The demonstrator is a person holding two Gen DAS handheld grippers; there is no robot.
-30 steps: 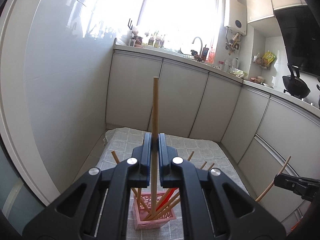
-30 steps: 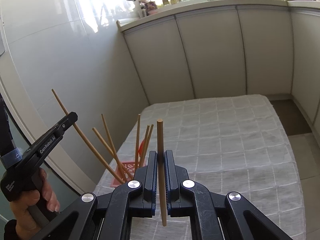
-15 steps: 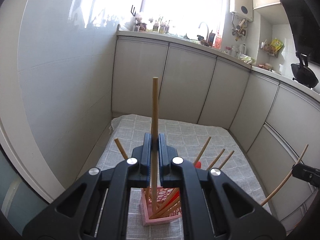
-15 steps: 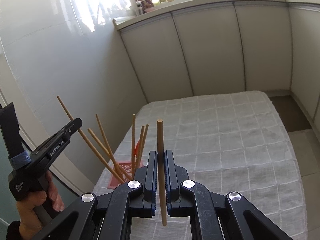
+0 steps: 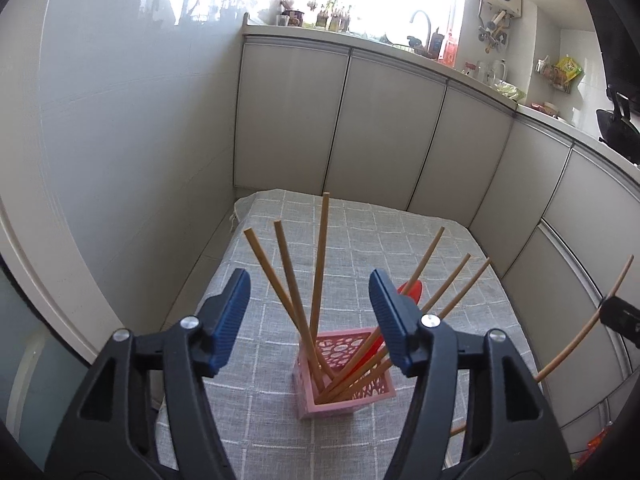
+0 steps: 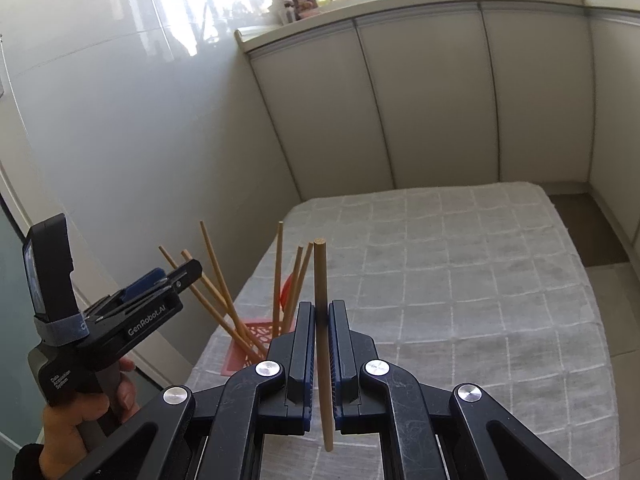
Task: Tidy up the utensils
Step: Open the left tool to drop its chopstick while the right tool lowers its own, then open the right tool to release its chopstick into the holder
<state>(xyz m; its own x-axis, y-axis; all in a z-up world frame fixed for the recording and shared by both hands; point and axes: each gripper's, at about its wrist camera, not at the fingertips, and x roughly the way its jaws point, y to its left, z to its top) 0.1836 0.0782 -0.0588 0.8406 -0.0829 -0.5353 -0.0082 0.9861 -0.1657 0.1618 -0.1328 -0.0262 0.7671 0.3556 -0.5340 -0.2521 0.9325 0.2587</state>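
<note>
A pink perforated holder (image 5: 343, 372) stands on the grey checked tablecloth (image 5: 360, 240) and holds several wooden chopsticks (image 5: 318, 276) and a red utensil (image 5: 412, 290). My left gripper (image 5: 310, 300) is open and empty just above the holder, its jaws either side of the chopsticks. My right gripper (image 6: 320, 312) is shut on a single wooden chopstick (image 6: 322, 312), held upright to the right of the holder (image 6: 248, 346). The left gripper also shows in the right wrist view (image 6: 176, 278), and the held chopstick shows at the right edge of the left wrist view (image 5: 580, 332).
The cloth-covered table (image 6: 460, 280) stands in a kitchen corner, with a glossy tiled wall (image 5: 120, 120) on the left and grey cabinet doors (image 5: 380, 128) behind. A gap of floor (image 6: 584, 232) lies to the table's right.
My left gripper has opened and let go of its chopstick, which now stands in the pink holder. My right gripper still holds its chopstick, hardly moved.
</note>
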